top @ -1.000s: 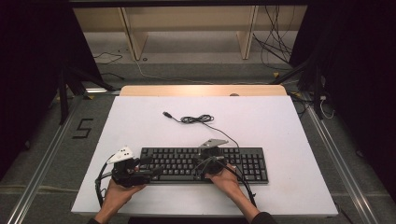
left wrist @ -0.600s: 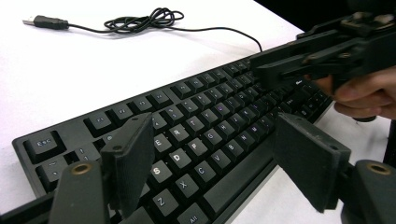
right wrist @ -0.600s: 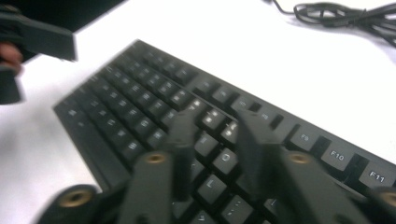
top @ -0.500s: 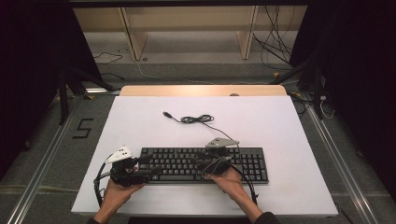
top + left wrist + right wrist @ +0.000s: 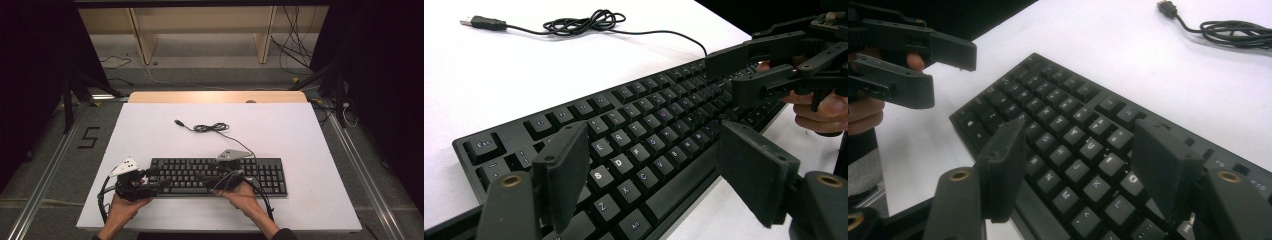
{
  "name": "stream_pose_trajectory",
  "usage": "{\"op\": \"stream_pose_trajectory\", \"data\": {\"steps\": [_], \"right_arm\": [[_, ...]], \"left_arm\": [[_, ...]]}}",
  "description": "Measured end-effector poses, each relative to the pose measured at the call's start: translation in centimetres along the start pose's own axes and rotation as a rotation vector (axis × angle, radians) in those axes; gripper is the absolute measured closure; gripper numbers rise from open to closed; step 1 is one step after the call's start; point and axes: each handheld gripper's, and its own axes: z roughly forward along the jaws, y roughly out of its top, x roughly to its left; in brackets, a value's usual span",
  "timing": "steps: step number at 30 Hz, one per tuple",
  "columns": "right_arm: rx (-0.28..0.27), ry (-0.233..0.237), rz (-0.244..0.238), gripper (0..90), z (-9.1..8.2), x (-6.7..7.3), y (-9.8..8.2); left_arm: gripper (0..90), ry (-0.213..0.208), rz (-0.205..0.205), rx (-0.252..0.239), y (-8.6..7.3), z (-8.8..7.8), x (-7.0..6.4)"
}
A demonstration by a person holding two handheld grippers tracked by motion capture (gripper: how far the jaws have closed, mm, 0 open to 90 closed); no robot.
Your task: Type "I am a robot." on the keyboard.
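Keyboard (image 5: 218,176) seemingly under both open tongs (image 5: 200,180)

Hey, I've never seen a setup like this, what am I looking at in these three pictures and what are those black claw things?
A person sits at a white table with a hand-held gripper in each hand: a two-jaw clamp worked by hand.

The wide picture comes from a camera above the table. It shows the left hand-held gripper and the right hand-held gripper, both over a black keyboard.

The other two pictures come from cameras riding on the grippers, looking along their own black jaws.

Behind the keyboard lies its cable, loosely coiled, with its plug unconnected.

Nothing is held. Both sets of jaws stand open above the keys; the right ones have just been opening, with nothing between them.
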Motion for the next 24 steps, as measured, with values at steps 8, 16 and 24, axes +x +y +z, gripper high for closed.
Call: {"op": "stream_pose_trajectory", "data": {"steps": [8,16,24], "right_arm": [[0.01,0.016,-0.012,39.1,0.6,0.6,0.2],[0.023,0.017,-0.027,42.9,1.3,1.1,0.4],[0.036,0.023,-0.041,49.3,2.0,1.6,0.6]], "left_arm": [[28.7,0.006,0.003,0.002,0.0,0.1,0.0],[28.7,0.007,0.004,0.001,0.0,0.1,0.0],[28.7,0.009,0.003,0.001,0.0,0.1,0.1]]}}
